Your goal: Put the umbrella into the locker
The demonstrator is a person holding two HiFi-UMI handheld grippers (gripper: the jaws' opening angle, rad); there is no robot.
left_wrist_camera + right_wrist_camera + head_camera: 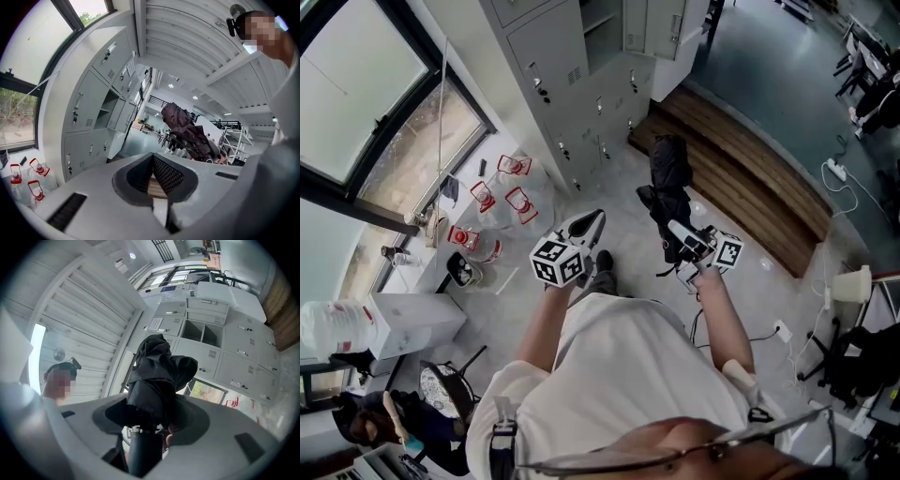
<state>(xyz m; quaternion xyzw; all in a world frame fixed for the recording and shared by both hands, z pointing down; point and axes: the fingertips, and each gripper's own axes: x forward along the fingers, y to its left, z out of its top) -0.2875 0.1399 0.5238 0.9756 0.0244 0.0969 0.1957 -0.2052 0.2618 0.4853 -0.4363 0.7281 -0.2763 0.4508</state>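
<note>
In the head view, my right gripper holds the black umbrella outside the grey locker. In the left gripper view, the left gripper has its jaws closed, with nothing in them. In the right gripper view, the jaws squeeze the umbrella near its handle.

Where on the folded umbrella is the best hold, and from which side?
Grip the top of its rigid, cylindrical handle. Come from the handle end with the jaws across it, as the right hand-held gripper has it. Above that, the umbrella widens into loose, bunched canopy fabric that would likely squash and slip.
</note>
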